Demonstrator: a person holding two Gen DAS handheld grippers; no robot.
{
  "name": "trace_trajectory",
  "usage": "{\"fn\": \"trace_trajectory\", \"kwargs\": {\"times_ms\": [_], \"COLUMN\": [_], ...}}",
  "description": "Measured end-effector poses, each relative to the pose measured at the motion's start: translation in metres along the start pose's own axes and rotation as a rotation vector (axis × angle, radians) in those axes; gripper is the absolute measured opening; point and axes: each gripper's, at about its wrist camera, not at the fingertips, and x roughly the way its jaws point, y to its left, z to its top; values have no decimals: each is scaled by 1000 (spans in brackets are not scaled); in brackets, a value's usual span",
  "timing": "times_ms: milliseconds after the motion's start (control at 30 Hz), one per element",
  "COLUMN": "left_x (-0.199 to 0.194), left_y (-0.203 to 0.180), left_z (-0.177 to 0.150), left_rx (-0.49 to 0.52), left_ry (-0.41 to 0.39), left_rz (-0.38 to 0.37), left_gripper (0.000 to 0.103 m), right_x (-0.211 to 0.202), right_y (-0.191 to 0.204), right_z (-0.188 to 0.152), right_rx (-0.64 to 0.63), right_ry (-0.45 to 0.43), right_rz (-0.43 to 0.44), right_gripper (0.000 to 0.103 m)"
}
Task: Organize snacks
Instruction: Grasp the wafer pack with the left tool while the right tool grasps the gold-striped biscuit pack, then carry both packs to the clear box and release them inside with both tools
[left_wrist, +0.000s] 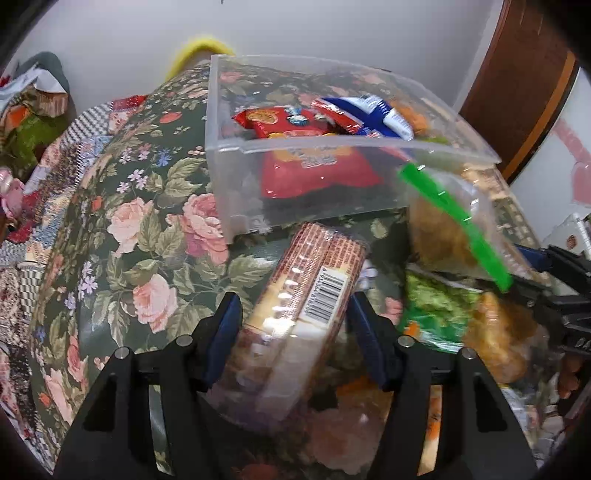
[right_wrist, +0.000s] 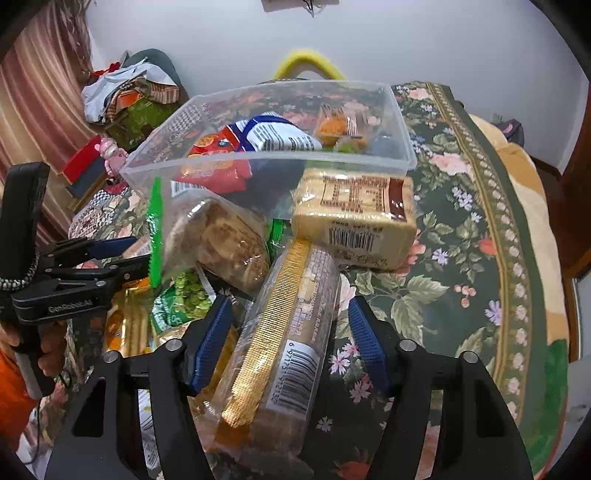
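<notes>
Beside the clear bin (right_wrist: 399, 147) lie two wafer packs; barcodes show, the digits too blurred to read. Left gripper (left_wrist: 293, 314) straddles one pack (left_wrist: 314, 273), right gripper (right_wrist: 290, 321) the other (right_wrist: 295, 314); whether either pinches, I cannot tell.

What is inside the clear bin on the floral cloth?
The clear bin holds a red snack bag, a blue-and-white packet and an orange snack. Whatever lies beneath them is covered, and blur hides the labels.
</notes>
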Motion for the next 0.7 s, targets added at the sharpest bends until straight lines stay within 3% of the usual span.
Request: {"fn": "trace_trajectory", "kwargs": {"times_ms": [133,233,300,433,700], "left_x": [-1,-6,-10,-19,-55], "left_y": [9,14,18,18,15], "left_z": [-10,-17,-22,-31,-32], "left_rx": [-31,-38,-45,-44,-58], "left_ry": [-34,-48,-51,-72,-140], "left_rz": [-4,5,7,79,78], "left_gripper": [59,46,45,45,45], "right_x": [5,5,4,1,-14], "right_y": [1,3,2,-2,-2], "right_z": [-2,-3,-5,-11,-13], "right_rx": [14,8,10,18,18], "right_ry": [4,-4,-7,-10,-39], "right_rz": [12,1,-3,-14,5], "right_gripper": [49,45,40,36,36]}}
